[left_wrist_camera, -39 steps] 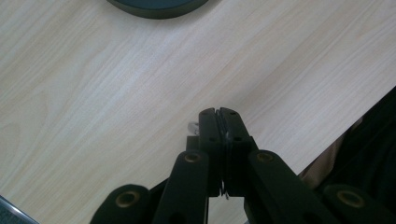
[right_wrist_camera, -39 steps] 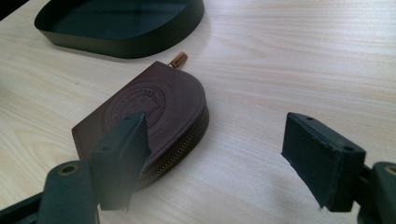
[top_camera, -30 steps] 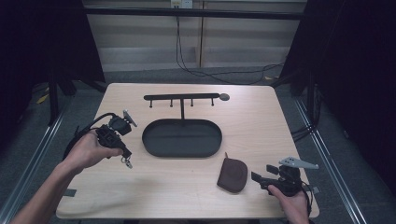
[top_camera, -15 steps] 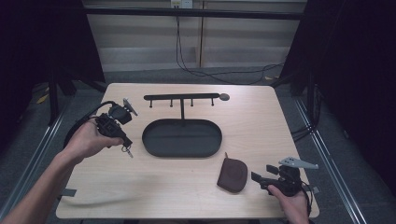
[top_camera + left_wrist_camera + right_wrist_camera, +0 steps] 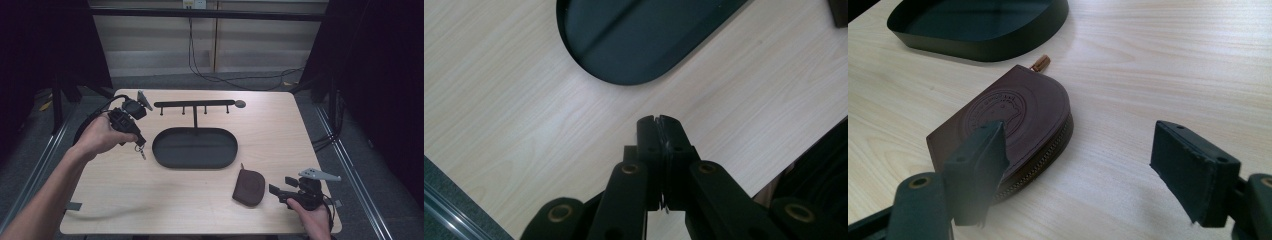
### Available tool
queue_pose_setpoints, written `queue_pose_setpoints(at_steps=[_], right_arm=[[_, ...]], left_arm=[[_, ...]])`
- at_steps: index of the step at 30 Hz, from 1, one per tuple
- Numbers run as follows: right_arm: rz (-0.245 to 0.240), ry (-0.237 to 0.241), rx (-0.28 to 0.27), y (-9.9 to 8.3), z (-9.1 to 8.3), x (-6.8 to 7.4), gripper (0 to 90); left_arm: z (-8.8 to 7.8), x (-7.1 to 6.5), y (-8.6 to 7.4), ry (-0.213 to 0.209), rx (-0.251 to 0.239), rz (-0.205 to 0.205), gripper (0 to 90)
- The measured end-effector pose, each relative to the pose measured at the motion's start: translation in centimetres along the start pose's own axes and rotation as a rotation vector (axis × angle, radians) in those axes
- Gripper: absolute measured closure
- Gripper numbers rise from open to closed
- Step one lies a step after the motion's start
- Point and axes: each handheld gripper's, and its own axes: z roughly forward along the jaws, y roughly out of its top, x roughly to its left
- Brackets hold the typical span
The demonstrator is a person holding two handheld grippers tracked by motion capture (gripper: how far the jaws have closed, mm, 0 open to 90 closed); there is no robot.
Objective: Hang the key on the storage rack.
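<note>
1. The left gripper is lifted above the left part of the pale wooden table, just left of the black oval metal tray. Its jaws are pressed together, and a small set of keys on a ring hangs from their tips in the high view. In the left gripper view the jaws meet with no gap, and a thin sliver of metal sits at the seam, so I judge the key ring is pinched there.

2. Behind the tray, on a thin post, stands a black horizontal bar with short hooks. The left gripper is near the bar's left end, and no key hangs on any hook.

3. The step in hand looks like carrying the keys toward the rack or the tray. I cannot tell which is the goal; the raised hand near the bar points to a hook.

4. The right gripper rests low at the near right corner, jaws wide apart and holding nothing. A brown leather zip coin pouch lies flat on the table just in front of it, with the left jaw overlapping its near edge in the right gripper view; contact is unclear.

5. If a hook is the goal, the next move calls for bringing the ring over a hook tip and lowering it before the jaws part; a swinging key could miss.
</note>
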Motion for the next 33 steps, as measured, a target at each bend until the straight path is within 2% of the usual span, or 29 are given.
queue_pose_setpoints(at_steps=[7, 12, 15, 20, 24, 33], right_arm=[[-0.001, 0.000, -0.001, 0.0, 0.0, 0.0, 22.1], [-0.002, 0.001, -0.001, 0.0, 0.0, 0.0, 22.1], [-0.001, 0.003, 0.000, 0.0, 0.0, 0.0, 21.9], [-0.003, 0.001, 0.001, 0.0, 0.0, 0.0, 22.0], [0.000, 0.003, 0.003, 0.0, 0.0, 0.0, 21.9], [0.006, 0.003, 0.000, 0.0, 0.0, -0.1, 21.9]], left_arm=[[-0.8, 0.0, 0.8, 0.001, -0.005, 0.006, 89.2], [-1.5, 0.2, 1.7, 0.022, -0.001, 0.009, 89.2], [-1.7, 0.3, 2.3, 0.016, -0.005, 0.009, 89.2], [-1.6, -0.1, 3.2, 0.016, 0.002, 0.011, 89.2], [-1.5, -0.7, 4.0, 0.019, 0.015, 0.036, 89.2], [-1.6, -0.2, 6.1, 0.022, 0.019, 0.020, 89.2]])
